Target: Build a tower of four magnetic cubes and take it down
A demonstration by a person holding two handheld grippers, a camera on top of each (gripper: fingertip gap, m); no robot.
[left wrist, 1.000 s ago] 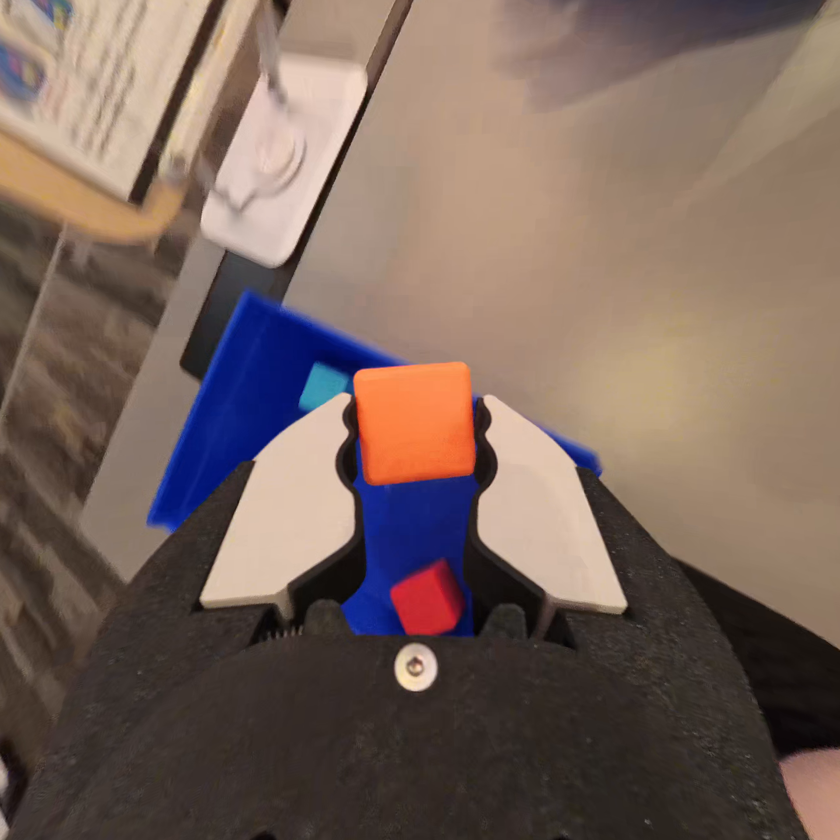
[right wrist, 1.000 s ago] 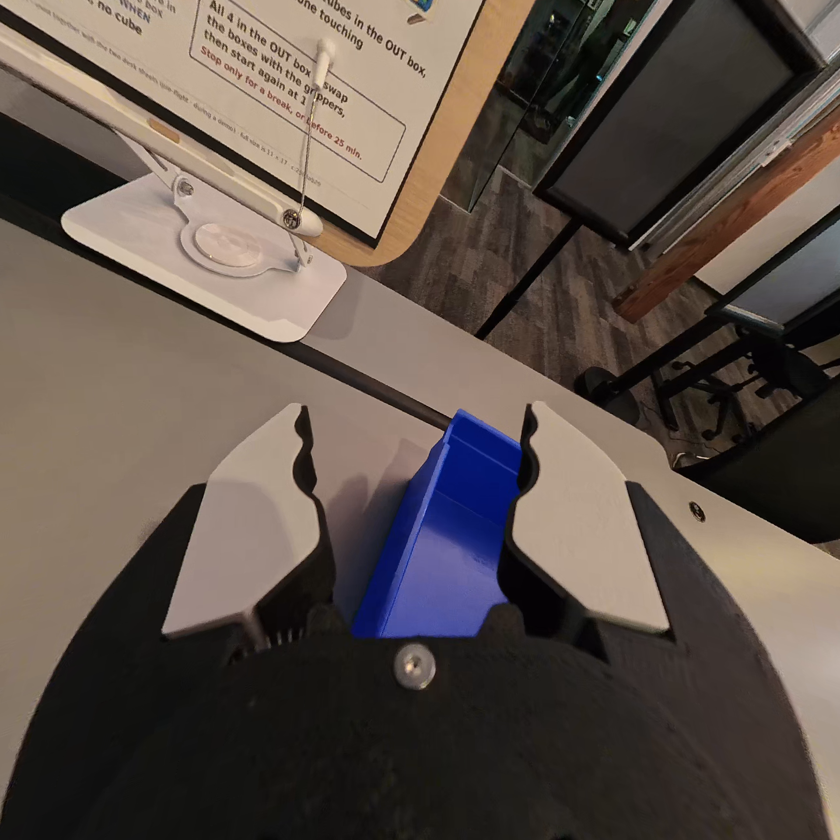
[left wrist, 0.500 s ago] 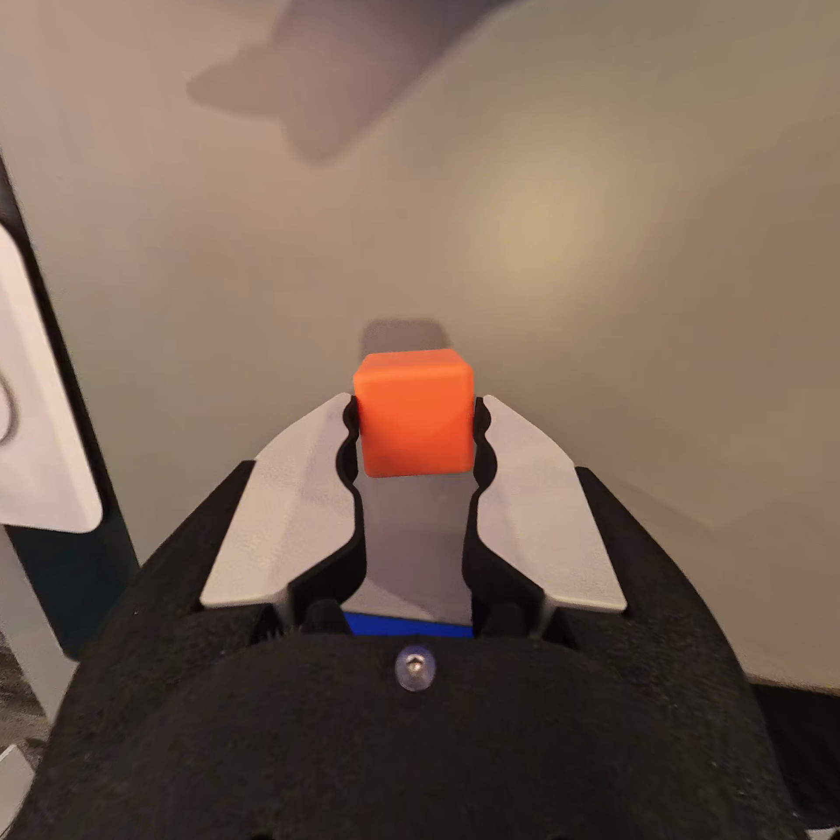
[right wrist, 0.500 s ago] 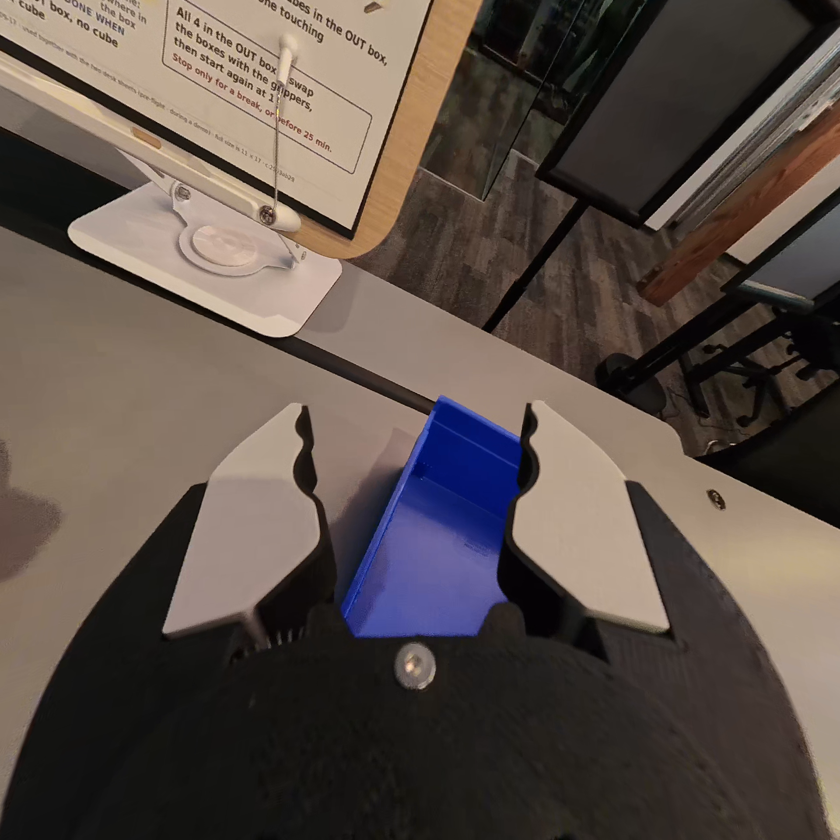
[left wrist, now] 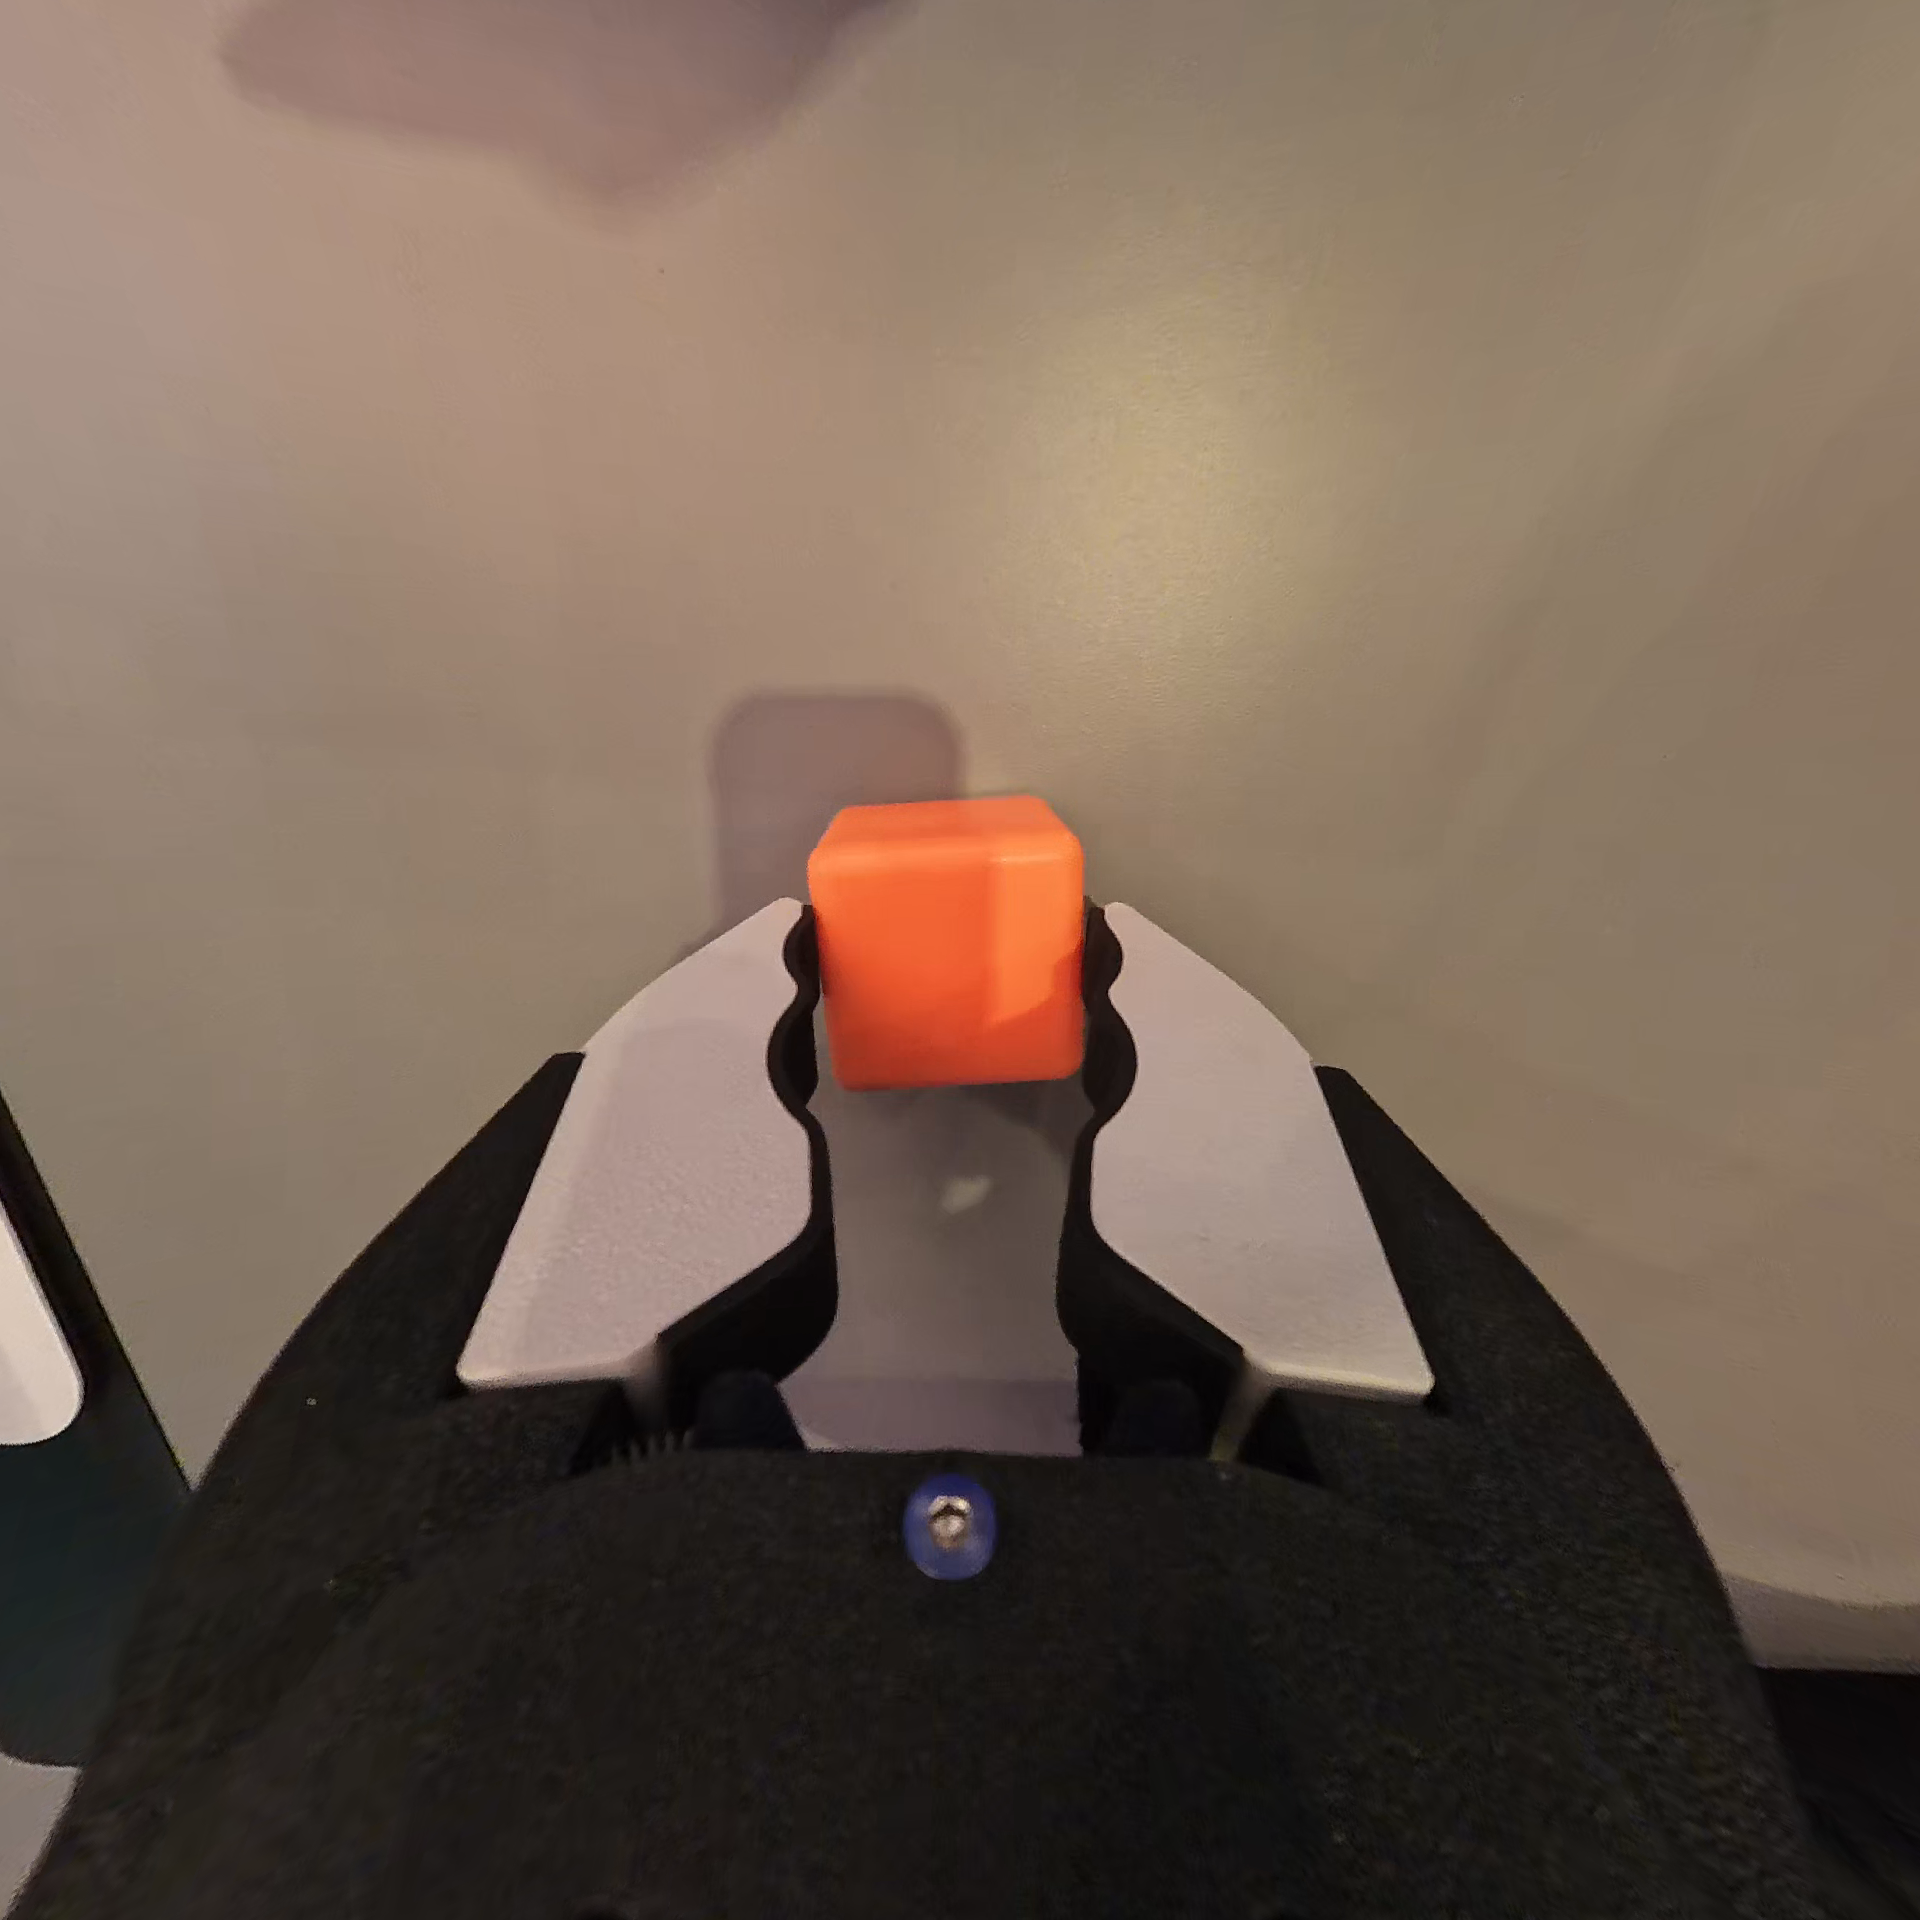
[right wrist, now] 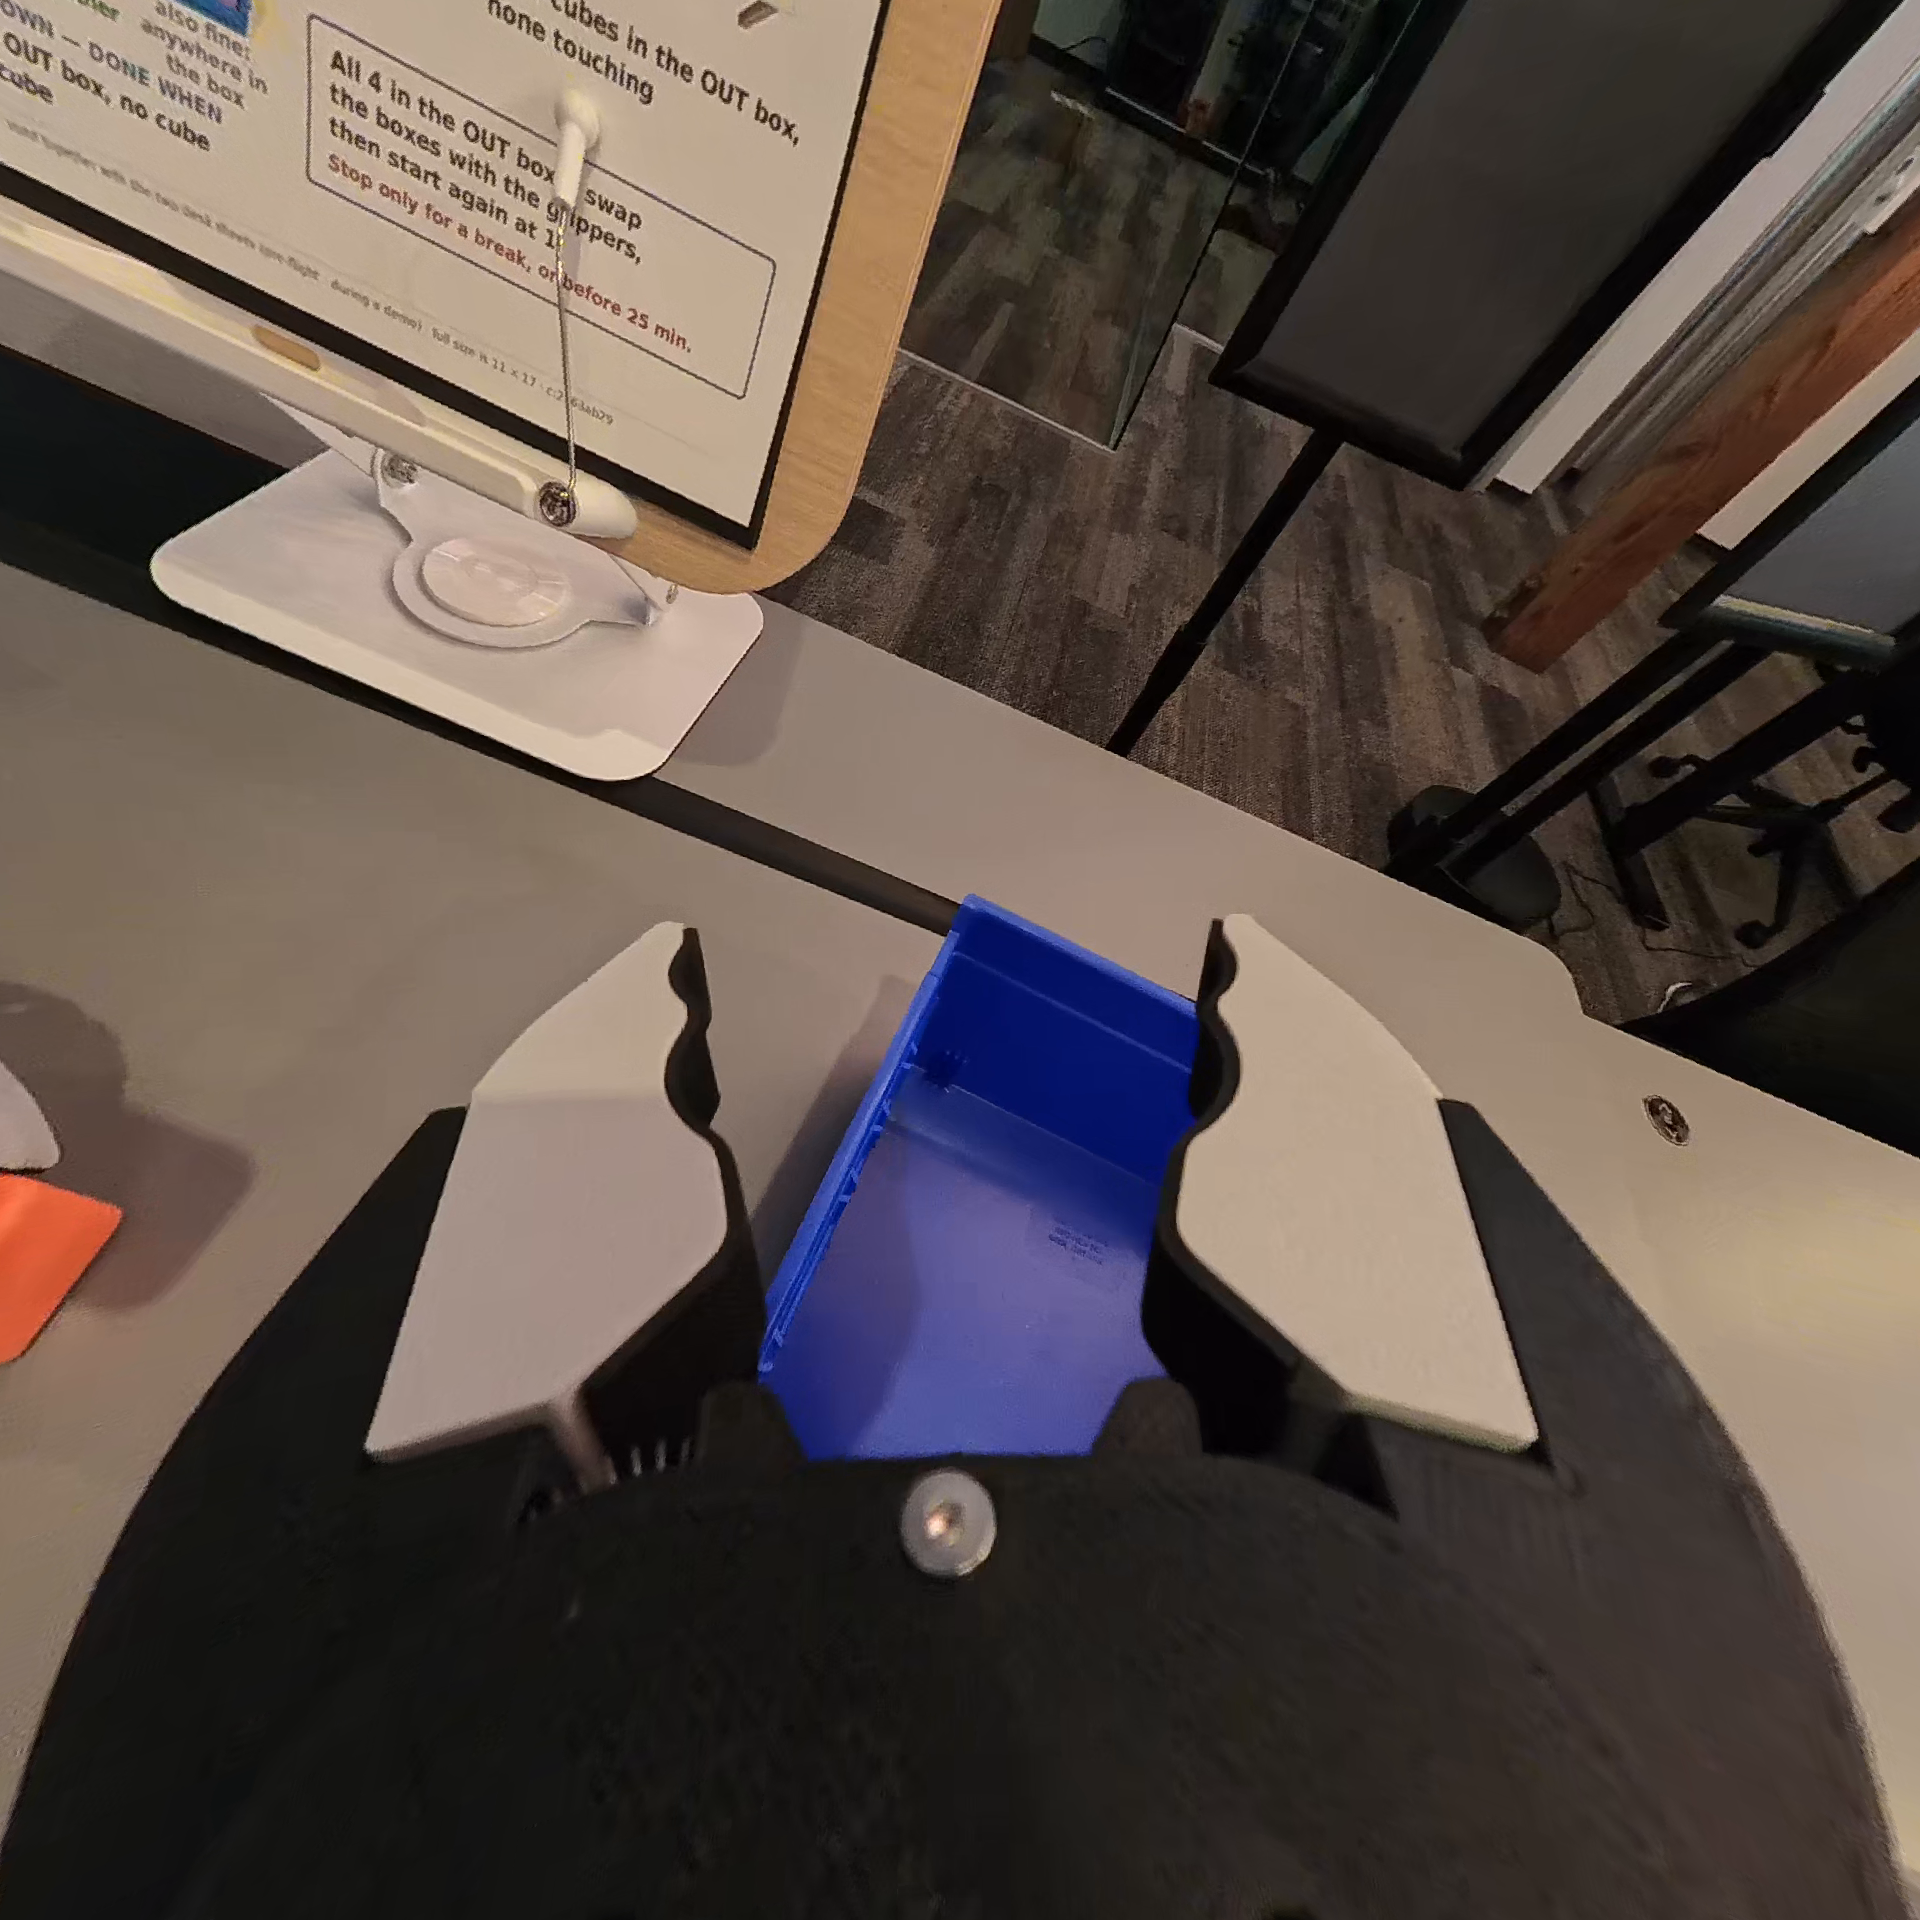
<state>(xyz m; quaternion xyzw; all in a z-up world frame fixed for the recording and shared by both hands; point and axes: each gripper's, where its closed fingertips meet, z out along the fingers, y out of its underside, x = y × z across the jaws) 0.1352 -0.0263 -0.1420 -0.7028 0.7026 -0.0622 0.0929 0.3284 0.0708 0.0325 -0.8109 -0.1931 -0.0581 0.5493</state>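
Holding an orange cube [left wrist: 943, 951] pinched between its fingertips, the left hand-held gripper [left wrist: 945, 940] sits low over the bare grey surface [left wrist: 1351, 520]. Right hand-held gripper [right wrist: 951, 1029] gapes wide and empty above an empty blue bin [right wrist: 966, 1288]. No tower visible yet; looks like the base cube, so stacking and teardown remain.
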